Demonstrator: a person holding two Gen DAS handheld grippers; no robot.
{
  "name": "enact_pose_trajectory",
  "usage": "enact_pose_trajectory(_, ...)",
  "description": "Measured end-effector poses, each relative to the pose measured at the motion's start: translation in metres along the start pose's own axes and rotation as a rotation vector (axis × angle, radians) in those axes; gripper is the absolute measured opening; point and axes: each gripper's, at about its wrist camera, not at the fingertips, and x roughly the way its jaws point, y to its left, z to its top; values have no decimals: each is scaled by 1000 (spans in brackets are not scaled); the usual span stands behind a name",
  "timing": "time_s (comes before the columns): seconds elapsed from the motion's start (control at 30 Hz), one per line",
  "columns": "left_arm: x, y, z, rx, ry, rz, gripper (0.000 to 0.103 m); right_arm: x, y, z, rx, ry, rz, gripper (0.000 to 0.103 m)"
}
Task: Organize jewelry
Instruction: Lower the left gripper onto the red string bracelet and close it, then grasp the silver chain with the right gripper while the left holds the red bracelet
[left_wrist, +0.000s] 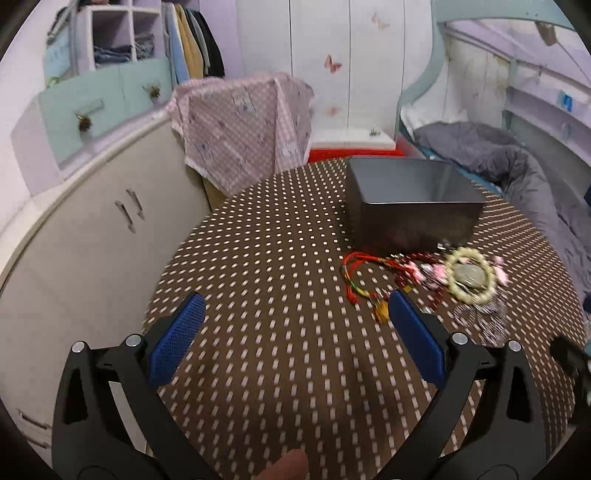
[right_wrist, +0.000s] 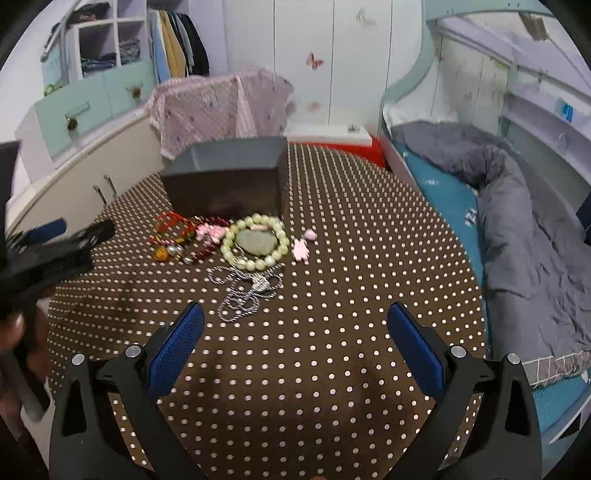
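Holding both tongs spread wide and empty, I see my right gripper (right_wrist: 295, 321) nearer the pile: the silver chain (right_wrist: 245, 290) lies just ahead, slightly left, its length running toward me. Beyond it sits the pale bead bracelet (right_wrist: 255, 242), then the grey box (right_wrist: 225, 184) by the table's (right_wrist: 369, 258) far edge. My left gripper (left_wrist: 295, 314) has the red cord bracelet (left_wrist: 360, 275) ahead to its right.

— What's around the round desk (right_wrist: 332, 295)?

— It wears a brown cloth dotted white. Behind it a pink patterned cloth (left_wrist: 240, 133) hangs over a chair, against a white wardrobe (right_wrist: 332, 55) with butterfly stickers.

— And to the sides?

— Left, a cream cabinet (left_wrist: 92, 229) under mint drawers (left_wrist: 96, 99) and hanging clothes (left_wrist: 195, 44). Right, a bed (right_wrist: 443, 192) with a grey quilt (right_wrist: 517, 221).
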Motion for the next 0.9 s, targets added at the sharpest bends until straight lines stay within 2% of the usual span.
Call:
enact_pose_trajectory(0.17,47,-9,14,13,101,-13,97,19,-10,9,15,61,10,95)
enact_pose_trajectory(0.3,70,-18,16,38,157,-38,95,28,-19,16,38,90,27,95)
enact_pose_trajectory(0.37,75,-20,12,37,168,-90,76,29,-19,18,34,99,43,95)
enact_pose_trajectory(0.4,74,-18,12,21,165,-106,73,30,-18,18,25,105,47,95)
enact_pose_trajectory(0.43,72,-18,11,20,157,-120,56,32,-16,17,10,115,48,95)
enact_pose_trajectory(0.47,69,-20,11,35,148,-131,29,34,-15,16,-1,127,54,95)
enact_pose_trajectory(0.53,64,-24,9,62,140,-176,6,40,-13,14,-2,150,78,95)
enact_pose_trajectory(0.67,49,-18,1,37,118,-227,3,44,-8,15,-6,157,99,93)
enact_pose_trajectory(0.77,34,-11,-3,16,92,-225,3,49,-4,24,-9,145,110,86)
enact_pose_trajectory(0.83,26,-5,-3,3,79,-226,3,58,3,27,-34,154,115,78)
enact_pose_trajectory(0.9,17,0,-4,-1,68,-224,3,69,10,25,-67,184,118,54)
